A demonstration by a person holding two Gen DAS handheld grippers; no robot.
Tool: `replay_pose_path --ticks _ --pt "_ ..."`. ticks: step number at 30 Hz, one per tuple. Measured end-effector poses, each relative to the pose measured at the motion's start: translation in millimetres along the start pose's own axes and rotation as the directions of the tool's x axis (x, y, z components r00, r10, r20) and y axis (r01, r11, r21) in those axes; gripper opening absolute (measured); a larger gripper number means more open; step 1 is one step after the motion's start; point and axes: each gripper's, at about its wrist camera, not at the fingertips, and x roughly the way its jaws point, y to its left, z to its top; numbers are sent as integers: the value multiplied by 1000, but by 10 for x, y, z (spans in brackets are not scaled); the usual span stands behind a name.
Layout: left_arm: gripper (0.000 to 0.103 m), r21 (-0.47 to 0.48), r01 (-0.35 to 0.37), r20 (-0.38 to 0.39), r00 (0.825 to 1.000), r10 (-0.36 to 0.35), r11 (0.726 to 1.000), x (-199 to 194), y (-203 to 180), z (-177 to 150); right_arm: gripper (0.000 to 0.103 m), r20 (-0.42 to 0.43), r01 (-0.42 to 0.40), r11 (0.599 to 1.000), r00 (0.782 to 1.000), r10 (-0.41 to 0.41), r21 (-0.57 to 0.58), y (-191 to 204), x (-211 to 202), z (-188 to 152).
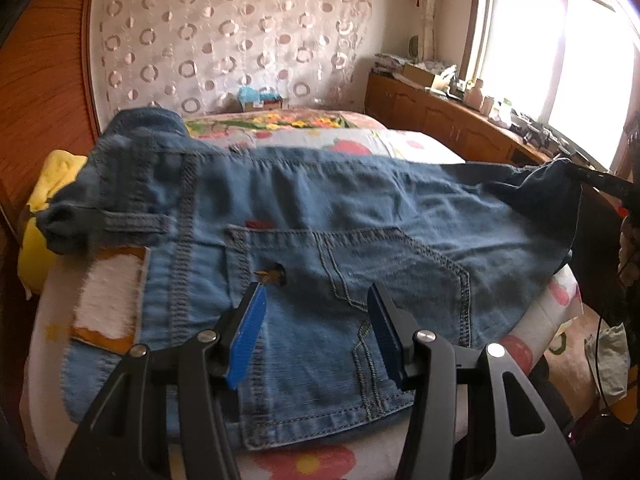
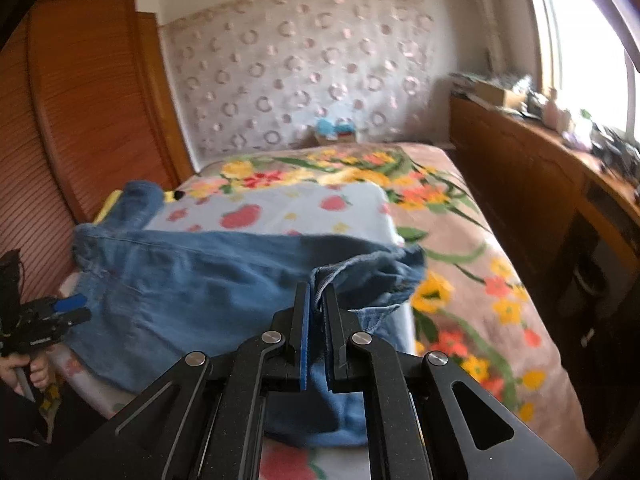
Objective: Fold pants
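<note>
One pair of blue denim pants (image 1: 320,216), stitched pocket uppermost, lies spread before two grippers. Left gripper (image 1: 316,320) hovers above it, jaws apart, empty. Right gripper (image 2: 316,312) clamps its hem.

Bedroom. Far wall (image 1: 224,40) ahead of the tongs hung with a sheer curtain (image 2: 304,72) patterned in pale rings. Bright window (image 1: 560,68) to the right, daylight blown out, wooden frame. Below it a long low wooden cabinet (image 1: 440,120), top cluttered with small boxes and bottles. Left side: reddish slatted wooden panel (image 2: 88,120). Bed (image 2: 472,240) fills the middle, covered in a pinkish floral blanket; a lighter strawberry-print sheet (image 2: 280,210) lies over it. Small blue item (image 1: 252,94) at the bed's far end, blurred.
</note>
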Motion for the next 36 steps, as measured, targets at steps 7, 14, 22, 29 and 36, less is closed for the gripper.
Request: replay_pose_path --ticks 7,14,22,29,36 --pt "52 -7 -25 41 999 25 1000 -215 131 24 3 23 -79 992 996 82 -103 534 28 263" --pt "52 -25 -47 62 997 48 999 -344 255 12 2 37 -171 968 983 181 -185 1099 108 474" --pt "52 -54 -71 92 993 76 996 -520 426 -30 2 19 -287 916 953 304 -281 1801 209 657" --pt "52 -81 -102 124 986 111 992 -715 598 -30 2 -10 -384 853 913 407 -353 2434 251 741" --pt "52 -101 -126 141 980 139 987 -853 754 -86 7 -105 -431 832 900 423 -350 2709 540 599"
